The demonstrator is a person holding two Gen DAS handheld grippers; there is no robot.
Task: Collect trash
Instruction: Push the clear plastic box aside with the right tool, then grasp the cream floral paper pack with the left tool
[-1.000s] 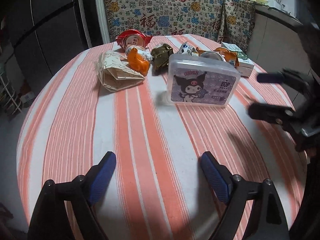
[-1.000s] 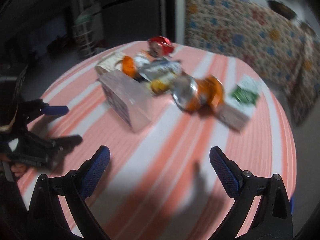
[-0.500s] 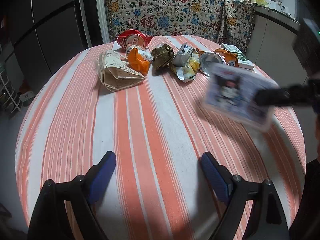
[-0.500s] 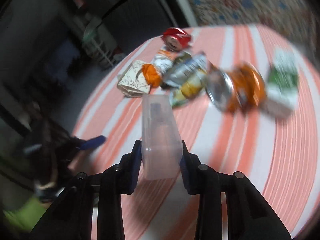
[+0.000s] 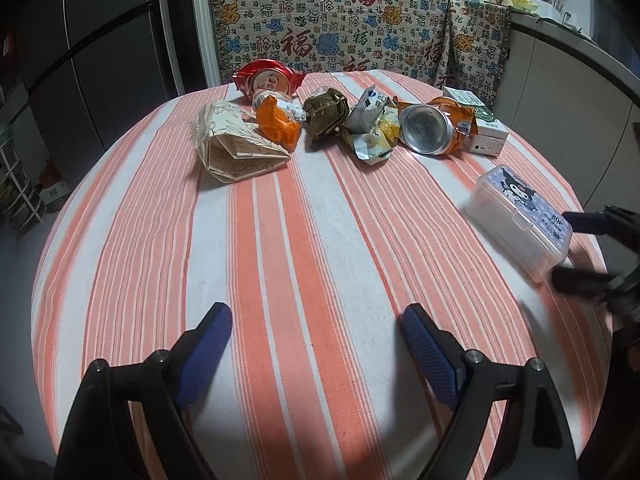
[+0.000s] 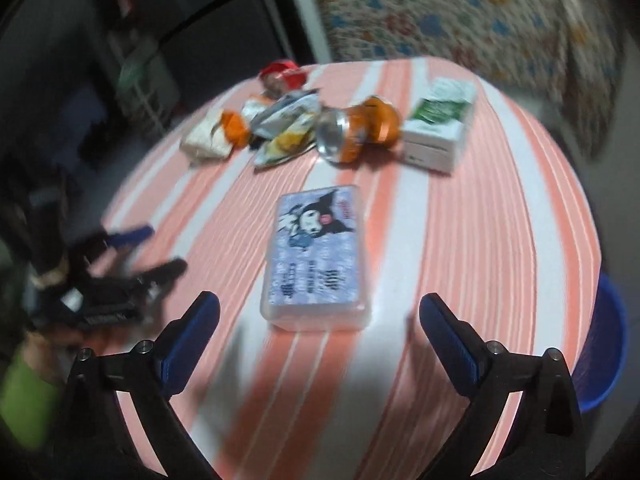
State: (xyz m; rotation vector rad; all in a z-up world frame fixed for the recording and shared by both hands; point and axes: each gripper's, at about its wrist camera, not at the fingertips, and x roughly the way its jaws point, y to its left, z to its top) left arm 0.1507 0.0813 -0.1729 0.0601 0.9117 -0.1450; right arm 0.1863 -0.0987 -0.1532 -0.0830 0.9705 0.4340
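A clear plastic box with a cartoon label (image 6: 316, 256) lies flat on the striped tablecloth (image 5: 280, 240). My right gripper (image 6: 320, 304) is opening; the box's near end sits between its blue fingertips, untouched. In the left wrist view the box (image 5: 520, 220) is at the right edge with the right gripper (image 5: 568, 248) behind it. At the table's far side lies a row of trash: a beige paper wrapper (image 5: 236, 148), an orange wrapper (image 5: 278, 124), a crushed red can (image 5: 266, 78), a crushed orange can (image 5: 432, 128) and a white-green carton (image 5: 480, 128). My left gripper (image 5: 316, 316) hangs open over bare cloth.
A blue bin (image 6: 604, 344) shows beyond the table's right edge in the right wrist view. A patterned cloth (image 5: 340, 28) covers furniture behind the table. A dark fridge (image 5: 100, 40) stands at the back left. The right wrist view is blurred.
The right gripper took the upright box from mid-table, carried it to the right, laid it flat and let go. The left gripper stayed still.
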